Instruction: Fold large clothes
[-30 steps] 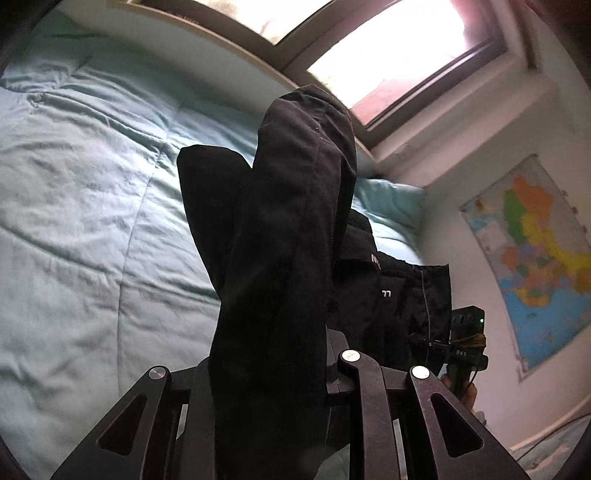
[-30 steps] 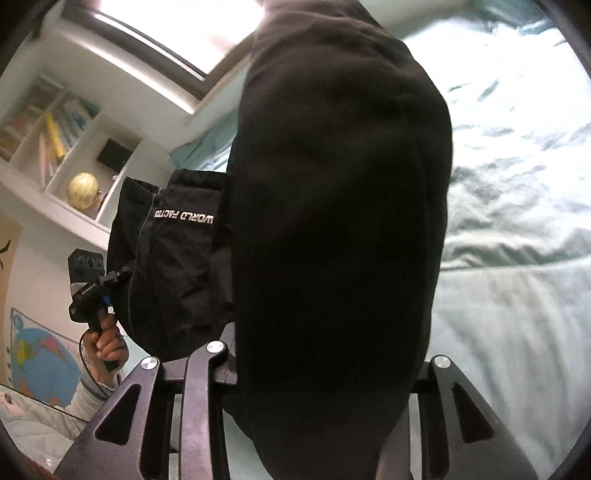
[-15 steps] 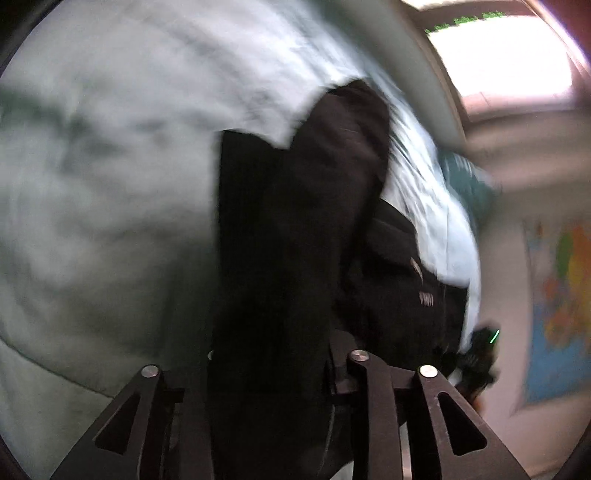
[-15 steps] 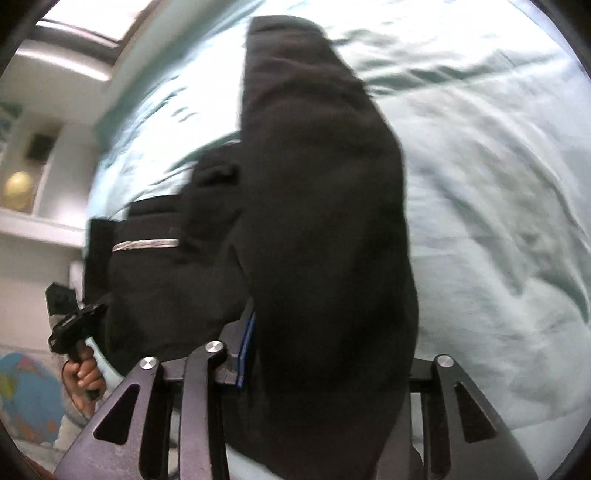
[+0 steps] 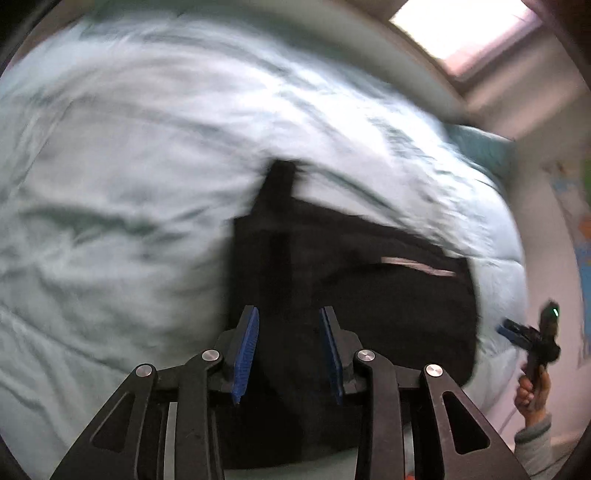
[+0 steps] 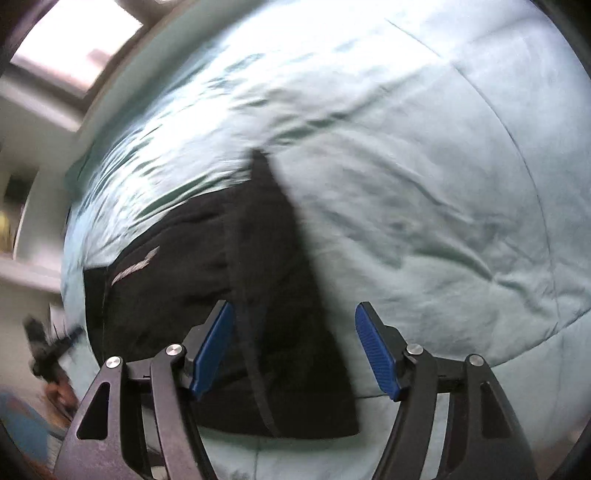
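A black garment (image 5: pixel 369 295) lies folded on the pale blue-green duvet (image 5: pixel 129 184), a white lettering stripe (image 5: pixel 417 266) showing on its top. My left gripper (image 5: pixel 288 310) points down over the garment's near edge. Its blue pads stand apart, clear of the cloth beneath. In the right wrist view the same garment (image 6: pixel 166 295) lies on the duvet (image 6: pixel 424 184). The jaws of my right gripper (image 6: pixel 294 306) are opening above a corner of it, with cloth below them and none pressed. Both views are motion-blurred.
A window (image 5: pixel 461 33) runs along the far side of the bed. A person's hand (image 5: pixel 532 395) grips the other gripper's handle at the right edge, before a wall with a map (image 5: pixel 581 221). Shelves (image 6: pixel 14 221) stand at the left.
Both grippers tipped down toward the bed and laid the lifted black cloth over the rest of the garment. Both then let go of it; their blue pads now show.
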`<act>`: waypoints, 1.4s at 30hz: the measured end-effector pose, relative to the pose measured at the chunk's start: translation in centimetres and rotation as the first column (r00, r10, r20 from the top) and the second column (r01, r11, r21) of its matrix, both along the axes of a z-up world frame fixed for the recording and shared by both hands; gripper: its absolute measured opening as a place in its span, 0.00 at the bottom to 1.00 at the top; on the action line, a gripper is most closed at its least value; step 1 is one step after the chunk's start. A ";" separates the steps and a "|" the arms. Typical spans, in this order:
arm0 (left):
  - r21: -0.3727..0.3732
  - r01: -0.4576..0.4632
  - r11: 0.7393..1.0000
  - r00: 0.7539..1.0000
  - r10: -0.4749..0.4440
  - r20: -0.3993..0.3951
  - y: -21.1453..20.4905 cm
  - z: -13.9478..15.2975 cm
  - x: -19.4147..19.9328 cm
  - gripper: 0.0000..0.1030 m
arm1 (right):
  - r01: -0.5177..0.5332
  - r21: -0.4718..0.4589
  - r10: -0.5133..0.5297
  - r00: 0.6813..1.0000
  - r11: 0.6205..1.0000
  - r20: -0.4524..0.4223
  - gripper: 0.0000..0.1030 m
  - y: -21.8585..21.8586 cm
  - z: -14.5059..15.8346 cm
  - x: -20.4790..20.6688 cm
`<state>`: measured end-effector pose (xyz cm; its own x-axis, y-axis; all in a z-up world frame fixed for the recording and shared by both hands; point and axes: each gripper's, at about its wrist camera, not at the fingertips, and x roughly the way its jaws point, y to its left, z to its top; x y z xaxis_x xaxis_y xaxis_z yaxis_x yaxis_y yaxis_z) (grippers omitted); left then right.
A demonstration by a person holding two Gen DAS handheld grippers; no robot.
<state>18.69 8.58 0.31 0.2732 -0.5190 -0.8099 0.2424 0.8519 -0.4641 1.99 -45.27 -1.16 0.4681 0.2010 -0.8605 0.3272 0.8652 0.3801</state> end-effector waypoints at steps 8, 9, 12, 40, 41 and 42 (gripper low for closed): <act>0.112 0.244 0.963 0.969 -0.238 -0.059 -11.4 -4.6 -3.8 0.34 | -0.193 -0.189 0.167 0.975 0.963 -0.145 0.74 12.2 -5.1 4.1; 0.120 0.249 0.961 0.967 -0.241 -0.076 -11.7 -6.4 -4.0 0.34 | -0.194 -0.212 0.159 0.973 0.958 -0.169 0.75 12.7 -5.9 4.3; 0.161 0.210 0.964 0.976 -0.199 -0.083 -12.0 -8.6 -4.8 0.34 | -0.209 -0.288 0.152 0.966 0.935 -0.209 0.79 13.9 -7.2 4.5; 0.211 -0.073 0.975 0.870 -0.041 0.492 -11.0 20.2 -13.3 0.60 | -0.003 -0.329 0.069 0.979 0.944 0.189 0.82 18.8 18.4 -2.2; 0.215 -0.084 0.973 0.865 -0.035 0.500 -11.0 20.5 -13.6 0.61 | -0.002 -0.343 0.072 0.979 0.939 0.192 0.82 19.2 18.6 -2.3; 0.220 -0.097 0.971 0.856 -0.031 0.515 -11.1 20.8 -13.9 0.61 | -0.003 -0.358 0.078 0.978 0.934 0.195 0.82 19.6 18.9 -2.4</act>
<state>4.79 -2.48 21.13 0.6950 -0.3195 -0.6441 0.3604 0.9300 -0.0724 -0.41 -25.65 17.71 0.6381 -0.0763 -0.7662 0.2373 0.9661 0.1015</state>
